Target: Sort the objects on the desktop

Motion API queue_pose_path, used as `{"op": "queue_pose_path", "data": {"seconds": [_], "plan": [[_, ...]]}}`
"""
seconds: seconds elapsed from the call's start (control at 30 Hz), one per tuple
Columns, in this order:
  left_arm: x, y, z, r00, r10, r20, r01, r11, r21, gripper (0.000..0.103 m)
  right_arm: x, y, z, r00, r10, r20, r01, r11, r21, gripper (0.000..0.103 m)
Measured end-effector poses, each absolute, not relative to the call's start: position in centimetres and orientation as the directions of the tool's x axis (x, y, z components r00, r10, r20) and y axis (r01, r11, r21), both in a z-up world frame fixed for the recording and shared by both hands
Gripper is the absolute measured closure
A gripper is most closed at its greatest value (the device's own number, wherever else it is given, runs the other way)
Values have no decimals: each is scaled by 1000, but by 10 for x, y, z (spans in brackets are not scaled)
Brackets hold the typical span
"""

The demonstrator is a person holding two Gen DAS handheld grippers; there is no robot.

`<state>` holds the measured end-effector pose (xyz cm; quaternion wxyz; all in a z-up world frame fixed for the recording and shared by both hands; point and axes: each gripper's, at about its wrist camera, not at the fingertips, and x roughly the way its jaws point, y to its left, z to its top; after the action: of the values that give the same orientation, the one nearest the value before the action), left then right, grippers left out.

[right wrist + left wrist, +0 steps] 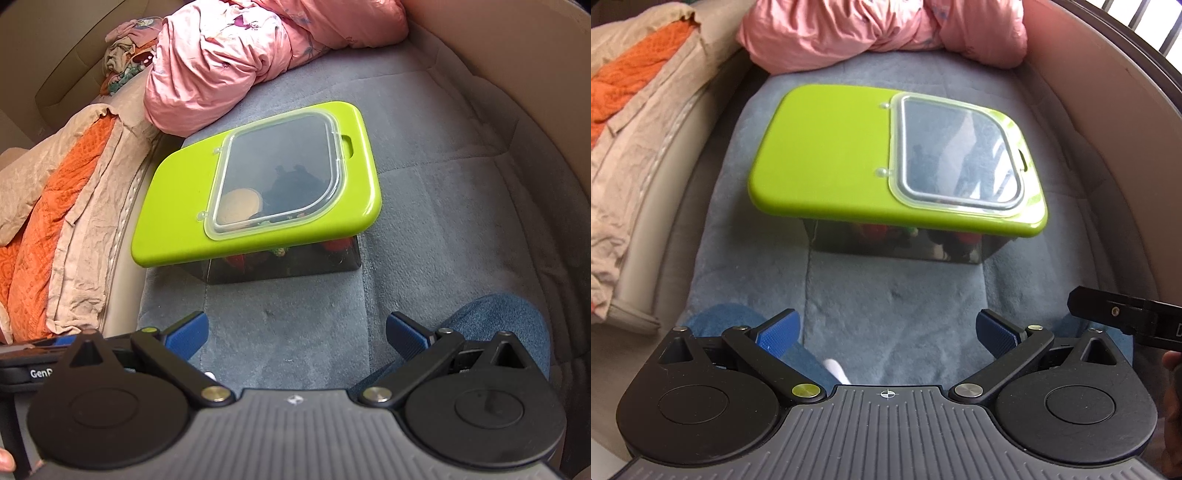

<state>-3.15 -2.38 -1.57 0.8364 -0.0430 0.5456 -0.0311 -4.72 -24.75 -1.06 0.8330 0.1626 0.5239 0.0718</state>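
Your blanket (886, 314) carries everything, with pink bedding (879, 29) heaped behind. The box (280, 266) sits mid-blanket, green lid (177, 206) shut, clear hatch (277, 173) closed. Through it you see a tan disc (240, 205), something dark, red bits below. Your left gripper (888, 334) and right gripper (297, 332) hover before the box, both spread, empty.
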Motion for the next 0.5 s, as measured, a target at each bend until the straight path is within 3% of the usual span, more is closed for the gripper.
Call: {"op": "queue_pose_path", "data": {"seconds": [0.5], "plan": [[-32, -23, 5, 482, -69, -873, -12, 996, -86, 0, -47, -245, -4, 472, 227, -852, 60, 956, 287, 0]]}}
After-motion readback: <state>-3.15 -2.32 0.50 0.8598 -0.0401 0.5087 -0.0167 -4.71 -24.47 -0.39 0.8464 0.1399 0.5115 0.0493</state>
